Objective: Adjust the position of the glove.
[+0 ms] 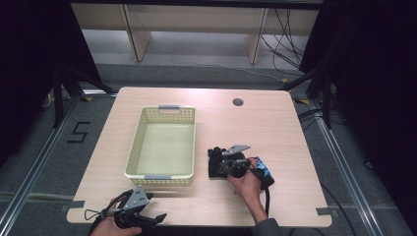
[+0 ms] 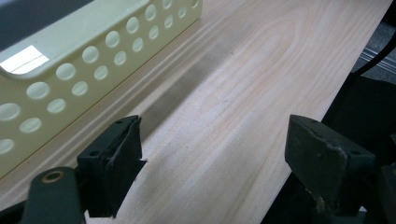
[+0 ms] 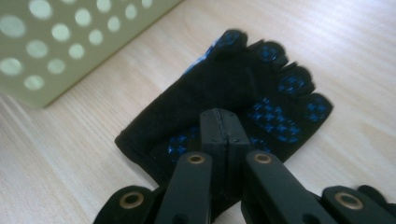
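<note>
Grasp step, by the look of it. Right gripper (image 3: pixel 227 133) clamped on black glove (image 3: pixel 233 88) with blue dots, glove flat on table (image 1: pixel 275 128) just right of basket (image 1: pixel 142 172). Left gripper (image 2: pixel 210 154) idle, jaws wide apart, nothing between, near table's front edge. Next, likely: lift glove clear, carry left over basket rim, release inside.

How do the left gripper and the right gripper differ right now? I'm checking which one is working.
The left gripper is open over bare table; the right gripper is shut, over the black glove with blue dots. The left sits at the near edge before the basket; the right sits beside it. Both have black jaws.
</note>
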